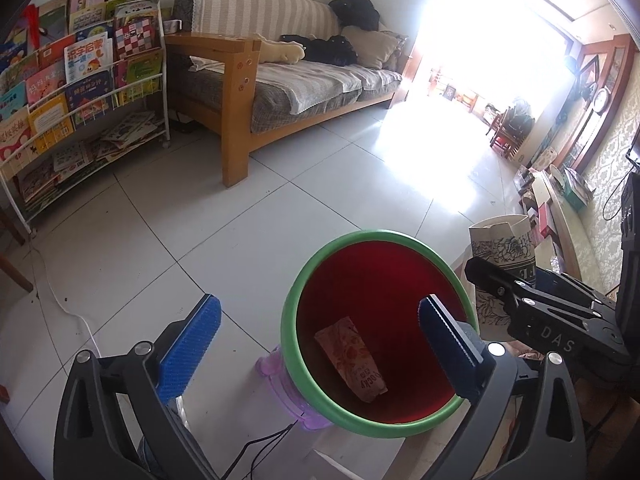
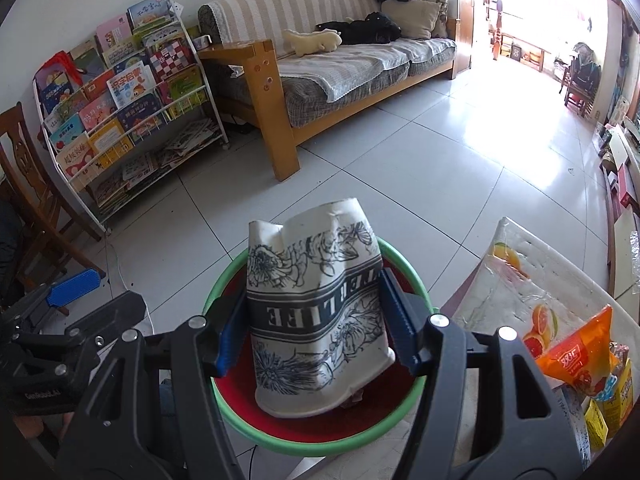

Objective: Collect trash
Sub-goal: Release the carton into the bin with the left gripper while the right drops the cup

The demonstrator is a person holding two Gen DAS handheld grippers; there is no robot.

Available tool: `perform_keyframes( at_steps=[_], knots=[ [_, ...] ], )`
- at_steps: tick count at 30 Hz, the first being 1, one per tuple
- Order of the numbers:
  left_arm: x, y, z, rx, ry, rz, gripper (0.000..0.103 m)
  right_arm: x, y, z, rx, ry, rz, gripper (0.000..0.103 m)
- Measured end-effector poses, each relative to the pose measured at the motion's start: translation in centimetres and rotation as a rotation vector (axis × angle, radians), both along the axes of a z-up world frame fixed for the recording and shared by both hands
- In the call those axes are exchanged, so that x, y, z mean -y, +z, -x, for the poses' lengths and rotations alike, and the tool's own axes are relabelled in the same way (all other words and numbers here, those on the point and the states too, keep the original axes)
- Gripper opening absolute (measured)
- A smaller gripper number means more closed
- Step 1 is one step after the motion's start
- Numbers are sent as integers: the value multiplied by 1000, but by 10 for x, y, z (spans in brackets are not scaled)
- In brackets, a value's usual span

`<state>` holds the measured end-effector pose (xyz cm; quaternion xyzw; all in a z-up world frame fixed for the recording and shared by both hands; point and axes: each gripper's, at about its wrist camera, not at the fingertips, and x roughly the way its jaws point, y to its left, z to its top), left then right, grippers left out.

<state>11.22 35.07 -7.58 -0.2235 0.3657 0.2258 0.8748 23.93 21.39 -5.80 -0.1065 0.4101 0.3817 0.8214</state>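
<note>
A red bin with a green rim point(image 1: 304, 292) stands below me; it also shows in the right wrist view point(image 2: 228, 272). A pink snack wrapper point(image 1: 352, 358) lies on its bottom. My right gripper point(image 2: 312, 334) is shut on a crumpled paper cup point(image 2: 316, 320) with black flower print, upside down, held over the bin's opening. The cup point(image 1: 502, 248) and the right gripper point(image 1: 492, 286) show at the right of the left wrist view. My left gripper point(image 1: 320, 334) is open and empty, its right finger over the bin's rim.
A table with a fruit-print cloth point(image 2: 516, 280) at the right carries an orange snack bag point(image 2: 576, 356) and yellow packets point(image 2: 608, 412). A wooden sofa point(image 1: 288, 76), a book rack point(image 1: 76, 92), a wooden chair point(image 2: 28, 184) and a floor cable point(image 1: 68, 308) stand around the tiled floor.
</note>
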Motion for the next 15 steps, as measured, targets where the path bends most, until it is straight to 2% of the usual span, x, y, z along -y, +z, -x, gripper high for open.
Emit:
perform_keyframes(
  at_steps=[13,14,15],
  knots=[
    [-17,0,13,17,35,3,95,-21,-22,-3,-48,21,45,62],
    [-17,1,13,17,35,3,95,-21,-23,-3,-50,19,49,66],
    [-17,1,13,18,34,6,95,-21,-23,-3,-49,16,48,75]
  ],
)
